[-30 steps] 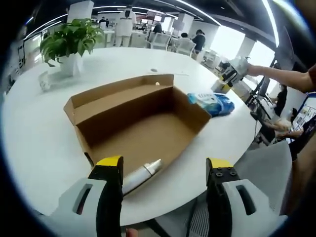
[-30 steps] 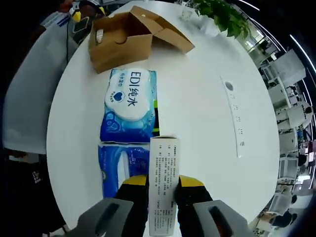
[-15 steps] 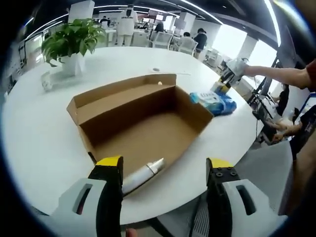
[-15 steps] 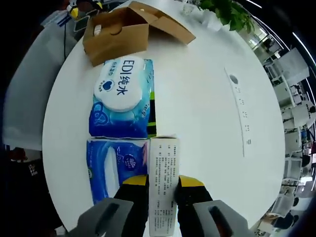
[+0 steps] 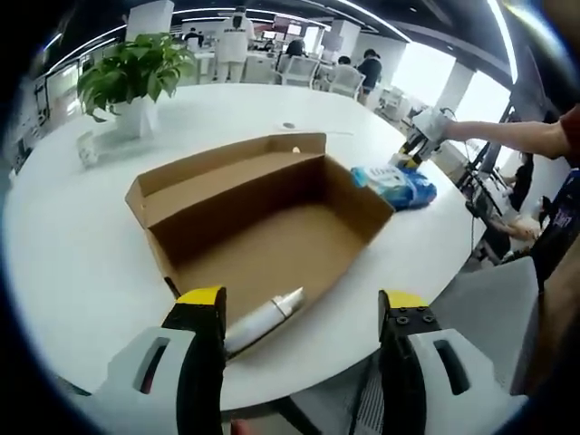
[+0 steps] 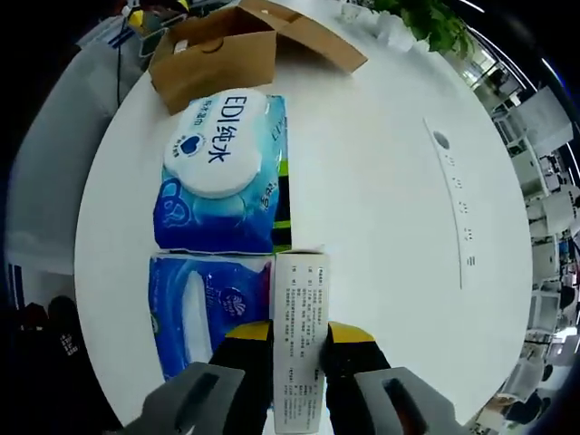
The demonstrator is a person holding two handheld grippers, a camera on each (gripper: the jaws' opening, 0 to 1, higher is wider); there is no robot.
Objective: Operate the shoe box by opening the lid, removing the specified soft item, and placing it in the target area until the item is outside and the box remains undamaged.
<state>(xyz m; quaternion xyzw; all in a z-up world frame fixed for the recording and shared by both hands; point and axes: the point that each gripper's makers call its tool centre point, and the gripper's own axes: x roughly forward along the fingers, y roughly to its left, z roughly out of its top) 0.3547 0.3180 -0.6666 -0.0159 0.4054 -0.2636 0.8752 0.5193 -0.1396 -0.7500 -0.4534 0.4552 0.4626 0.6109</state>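
L view: tube [image 5: 263, 320] in box [image 5: 258, 217]; R: carton [image 6: 300, 335] gripped

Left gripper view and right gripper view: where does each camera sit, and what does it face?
Left gripper view: rides the left tongs, open, facing the open shoe box holding a white tube; the person's right arm shows.
Right gripper view: rides the right tongs, gripping a white carton above two wipes packs.
Shared: box, packs, white table.

An open cardboard box [image 5: 263, 217] holding a white tube [image 5: 263, 319] is seen on the white table [image 5: 63, 245] beyond the left gripper's [image 5: 304, 313] parted jaws.
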